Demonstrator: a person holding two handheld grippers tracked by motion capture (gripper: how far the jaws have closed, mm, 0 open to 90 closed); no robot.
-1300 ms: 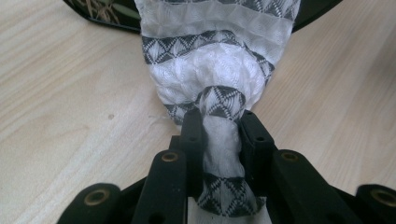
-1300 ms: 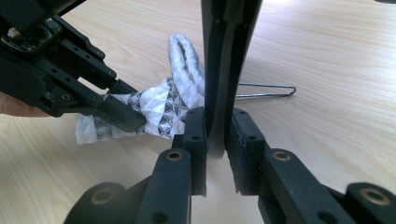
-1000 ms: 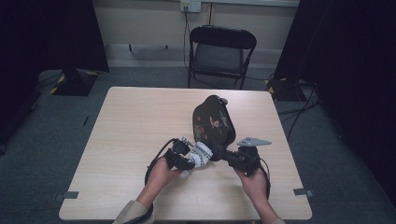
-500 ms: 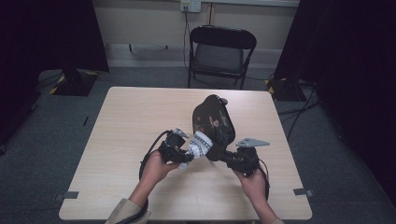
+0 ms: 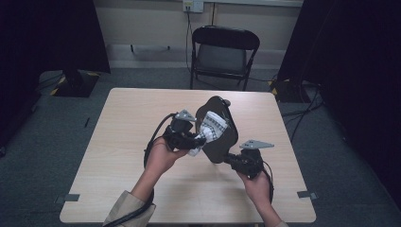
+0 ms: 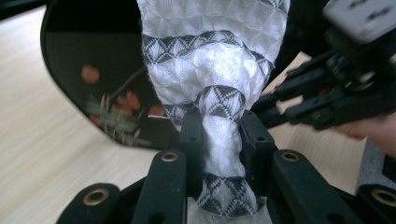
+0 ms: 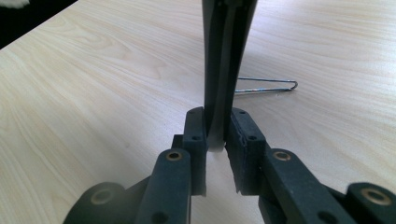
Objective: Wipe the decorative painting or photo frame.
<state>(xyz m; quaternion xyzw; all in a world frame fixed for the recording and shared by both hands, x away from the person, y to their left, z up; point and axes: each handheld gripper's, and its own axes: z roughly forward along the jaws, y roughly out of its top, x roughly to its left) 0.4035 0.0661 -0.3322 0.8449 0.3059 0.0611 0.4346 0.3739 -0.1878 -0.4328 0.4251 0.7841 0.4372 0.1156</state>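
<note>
In the high view the wooden table (image 5: 123, 156) has a wide bare stretch on its left, from the near edge up to the far one. The left gripper (image 5: 191, 139), held above the middle of the table, is clamped on a white cloth with grey patterned bands (image 5: 210, 130). In the left gripper view the cloth (image 6: 219, 93) is bunched tight between the two pads and fans out above them against the black tray (image 6: 93, 70), whose inner face carries an orange flower print.

The tray (image 5: 222, 142) stands tilted on its edge, its lower rim pinched by the right gripper (image 5: 239, 161) just right of centre. In the right gripper view the pads press on both faces of the thin rim (image 7: 219, 93), and a wire loop (image 7: 268, 86) lies flat on the wood just behind it.

Right of the tray, a narrower strip of bare wood runs to the table's right edge. Beyond the far edge stands a black folding chair (image 5: 224, 52), well apart from the work.
</note>
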